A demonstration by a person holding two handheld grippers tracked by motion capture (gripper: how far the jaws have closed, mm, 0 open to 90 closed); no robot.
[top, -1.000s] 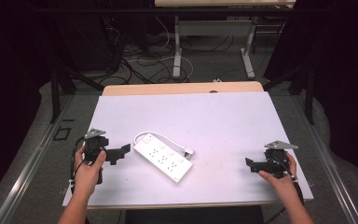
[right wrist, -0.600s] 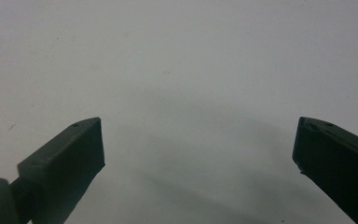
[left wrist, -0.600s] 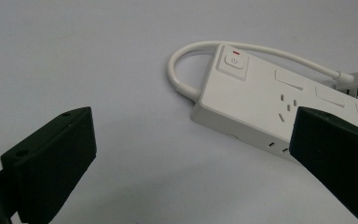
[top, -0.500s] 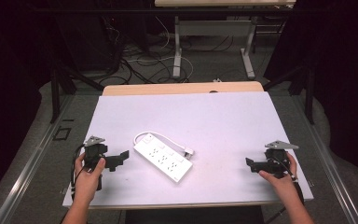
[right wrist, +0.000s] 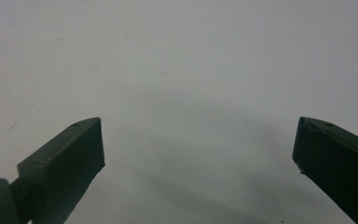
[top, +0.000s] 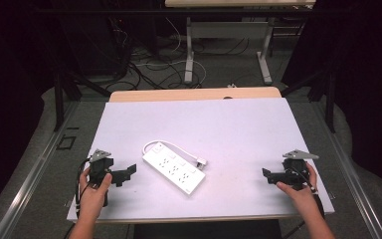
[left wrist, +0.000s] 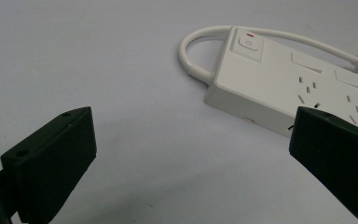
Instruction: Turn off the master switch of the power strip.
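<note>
A white table (top: 238, 124) is seen from above, with a person's forearms reaching in from the near edge. A white power strip (top: 174, 168) lies flat just left of the table's centre, its long side running from about ten o'clock to four o'clock. Its white cord (top: 171, 145) loops out of the ten o'clock end and runs back along the far side to a plug (top: 200, 161) resting beside the strip.

The left gripper (top: 123, 174) is held in the person's left hand (top: 93, 191) at about eight o'clock on the table, pointing toward the power strip and near it, not touching. In the left gripper view its two black jaws stand wide apart with nothing between them, and the strip's switch end (left wrist: 248, 43) lies ahead at one o'clock.

The right gripper (top: 270, 175), held in the right hand (top: 301, 188), sits at about four o'clock, well apart from the strip. Its jaws are also spread wide over bare tabletop, holding nothing.
</note>
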